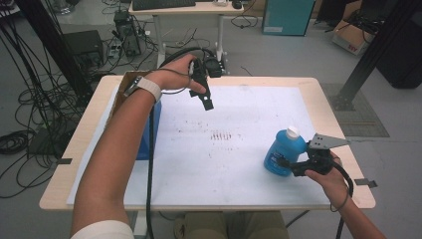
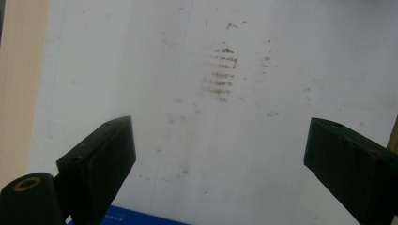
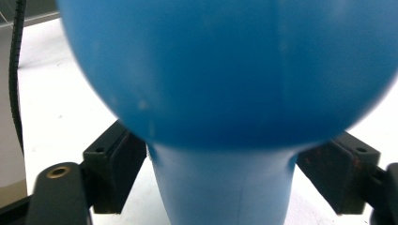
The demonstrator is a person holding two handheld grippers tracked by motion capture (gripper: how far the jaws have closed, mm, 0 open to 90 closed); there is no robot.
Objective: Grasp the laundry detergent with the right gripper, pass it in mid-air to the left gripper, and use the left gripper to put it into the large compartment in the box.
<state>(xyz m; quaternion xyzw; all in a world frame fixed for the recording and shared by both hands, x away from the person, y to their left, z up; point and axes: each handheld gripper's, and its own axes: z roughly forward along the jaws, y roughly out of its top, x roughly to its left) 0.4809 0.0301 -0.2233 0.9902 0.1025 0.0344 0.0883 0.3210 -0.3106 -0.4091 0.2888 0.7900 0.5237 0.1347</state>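
A blue bottle (image 1: 284,151) with a white cap stood near the counter's (image 1: 249,82) right front edge, its narrow waist between the right tongs (image 1: 284,163), whose jaws flanked it with slight gaps, not yet pinching. The left tongs (image 1: 207,103) hovered spread above the stained white sheet (image 1: 234,144). The bottle's label was too blurred to read.

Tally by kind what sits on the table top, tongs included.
Blue bottle: 1
Cardboard box with a blue side, at the left edge: 1
Tongs, left and right: 2
White mat covering the table: 1
Total: 5
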